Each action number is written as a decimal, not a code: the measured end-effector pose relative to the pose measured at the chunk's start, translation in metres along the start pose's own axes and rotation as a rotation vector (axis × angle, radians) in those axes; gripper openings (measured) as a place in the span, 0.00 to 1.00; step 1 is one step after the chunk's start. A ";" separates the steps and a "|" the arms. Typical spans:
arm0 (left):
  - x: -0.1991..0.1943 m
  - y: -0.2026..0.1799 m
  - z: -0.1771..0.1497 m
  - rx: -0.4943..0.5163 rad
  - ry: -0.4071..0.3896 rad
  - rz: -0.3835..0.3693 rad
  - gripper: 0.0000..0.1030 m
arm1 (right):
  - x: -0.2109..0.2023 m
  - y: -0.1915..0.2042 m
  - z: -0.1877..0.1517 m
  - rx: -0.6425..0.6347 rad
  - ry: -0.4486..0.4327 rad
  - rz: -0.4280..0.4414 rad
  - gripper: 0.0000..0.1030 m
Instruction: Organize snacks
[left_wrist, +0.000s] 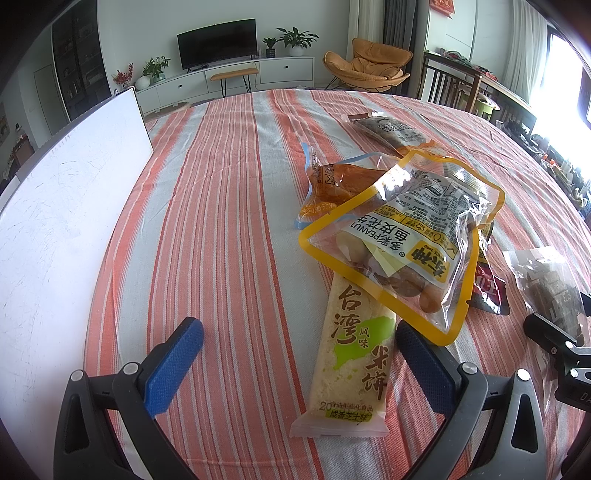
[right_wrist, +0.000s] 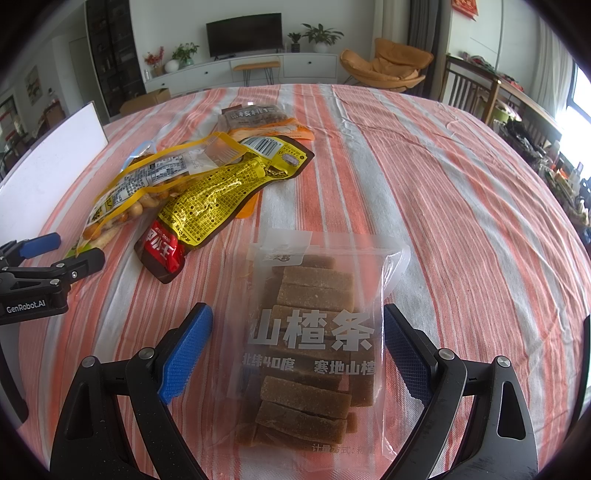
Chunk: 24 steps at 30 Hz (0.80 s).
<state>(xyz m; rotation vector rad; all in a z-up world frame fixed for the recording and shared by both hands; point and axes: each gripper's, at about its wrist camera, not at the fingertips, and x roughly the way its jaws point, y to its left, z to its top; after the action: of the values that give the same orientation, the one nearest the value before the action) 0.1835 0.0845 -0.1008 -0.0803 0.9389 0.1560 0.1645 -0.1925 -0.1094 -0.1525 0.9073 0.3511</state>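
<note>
Snack packs lie in a loose pile on a striped tablecloth. My left gripper (left_wrist: 299, 339) is open, with a long rice-cracker pack (left_wrist: 351, 354) lying between its blue fingers. A yellow-rimmed peanut bag (left_wrist: 406, 236) overlaps that pack's far end, and an orange pouch (left_wrist: 332, 181) lies behind it. My right gripper (right_wrist: 297, 343) is open around a clear bag of brown hawthorn strips (right_wrist: 314, 332). In the right wrist view the peanut bag (right_wrist: 147, 177), a yellow foil pack with a red end (right_wrist: 207, 210) and a walnut pack (right_wrist: 255, 116) lie to the left and beyond.
A white board (left_wrist: 62, 206) lies at the table's left edge. The orange-and-white striped cloth (right_wrist: 461, 221) stretches bare to the right. The left gripper's body (right_wrist: 44, 277) shows at the left of the right wrist view. A TV cabinet, an orange chair and wooden chairs stand beyond the table.
</note>
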 end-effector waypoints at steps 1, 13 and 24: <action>0.000 0.000 0.000 0.000 0.000 0.000 1.00 | 0.000 0.000 0.000 0.000 0.000 0.000 0.91; 0.000 0.000 0.000 0.000 0.000 0.000 1.00 | 0.000 0.000 0.000 0.000 0.000 0.000 0.91; 0.000 0.000 0.000 0.000 0.000 0.000 1.00 | -0.001 -0.001 0.000 0.006 0.001 -0.004 0.91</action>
<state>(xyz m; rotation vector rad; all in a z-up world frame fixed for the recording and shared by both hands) 0.1837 0.0843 -0.1004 -0.0804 0.9391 0.1563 0.1643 -0.1933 -0.1086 -0.1485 0.9085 0.3449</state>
